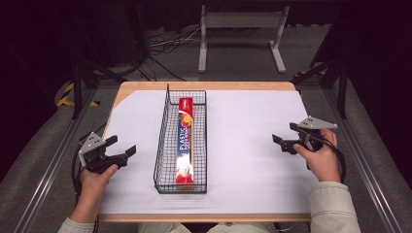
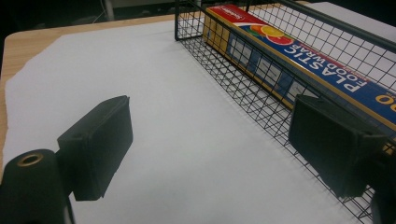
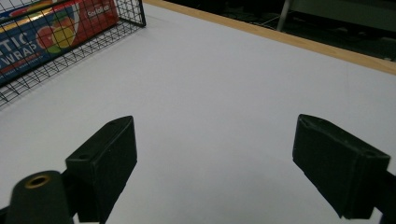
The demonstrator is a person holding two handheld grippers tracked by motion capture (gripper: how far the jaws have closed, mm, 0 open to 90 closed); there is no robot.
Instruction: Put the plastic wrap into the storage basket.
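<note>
Right now the box of plastic food wrap (image 1: 185, 141) lies flat on the floor of the black wire basket (image 1: 163, 145), which stands lengthwise at the middle of the white sheet (image 1: 252, 160) covering the wooden table (image 1: 145, 86). The box runs from the basket's far end to its near end and sits closer to the basket's left wall.

Both tools rest empty and well apart from it. The left gripper (image 1: 120, 151), jaws spread wide, hovers left of the basket and points toward its mesh wall; the right gripper (image 1: 284, 141), jaws equally wide, waits over bare sheet at the right.

Judging by its look, the box is long, thin cardboard: light, fairly stiff along its length, but glossy and liable to dent or slip under a hard pinch. A grip across its narrow width, near mid-length, would likely balance it best. The basket walls leave little room beside the box, so the jaws probably need to come down from above.
</note>
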